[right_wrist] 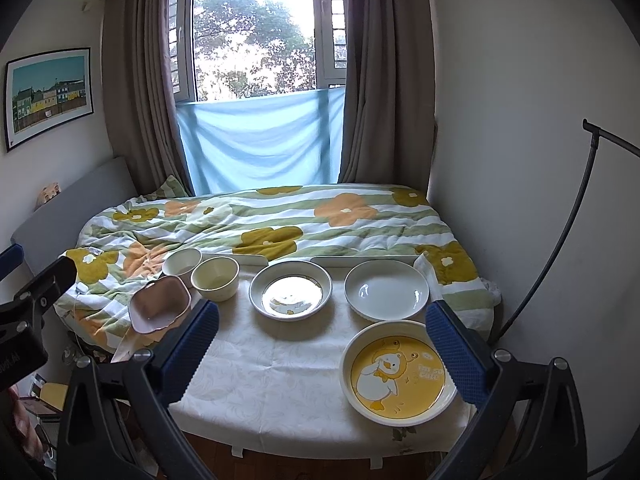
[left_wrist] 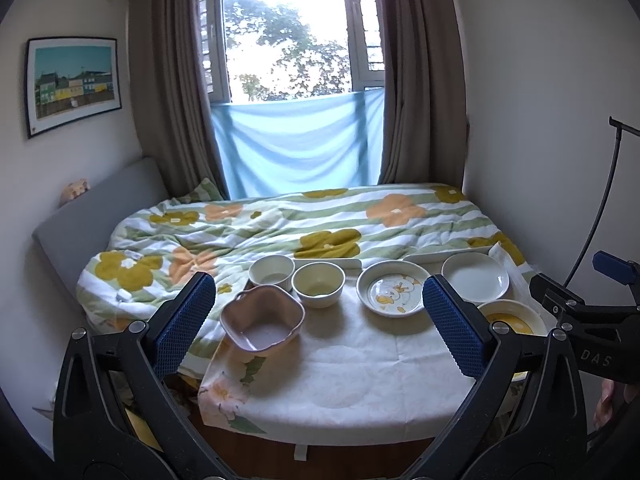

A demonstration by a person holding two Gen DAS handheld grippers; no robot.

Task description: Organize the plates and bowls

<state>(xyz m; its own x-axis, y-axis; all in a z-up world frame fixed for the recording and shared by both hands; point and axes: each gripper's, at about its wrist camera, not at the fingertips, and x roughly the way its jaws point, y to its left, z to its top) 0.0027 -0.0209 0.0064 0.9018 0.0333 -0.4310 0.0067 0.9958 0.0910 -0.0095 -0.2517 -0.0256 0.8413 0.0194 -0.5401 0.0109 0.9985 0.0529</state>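
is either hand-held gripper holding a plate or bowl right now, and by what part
Nothing is held. The left hand-held gripper and right hand-held gripper are both open above the table, with no dish between their jaws.

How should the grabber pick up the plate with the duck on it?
Pinch the raised rim of the duck plate at its near edge, coming from the right gripper side. It lies flat on the tablecloth, so only the upright rim gives the fingers something to clamp, probably.

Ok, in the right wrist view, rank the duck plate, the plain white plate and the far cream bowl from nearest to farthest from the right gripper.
1. Duck plate, beside the right gripper, low right.
2. Plain white plate, behind it, right.
3. Far cream bowl, back left.
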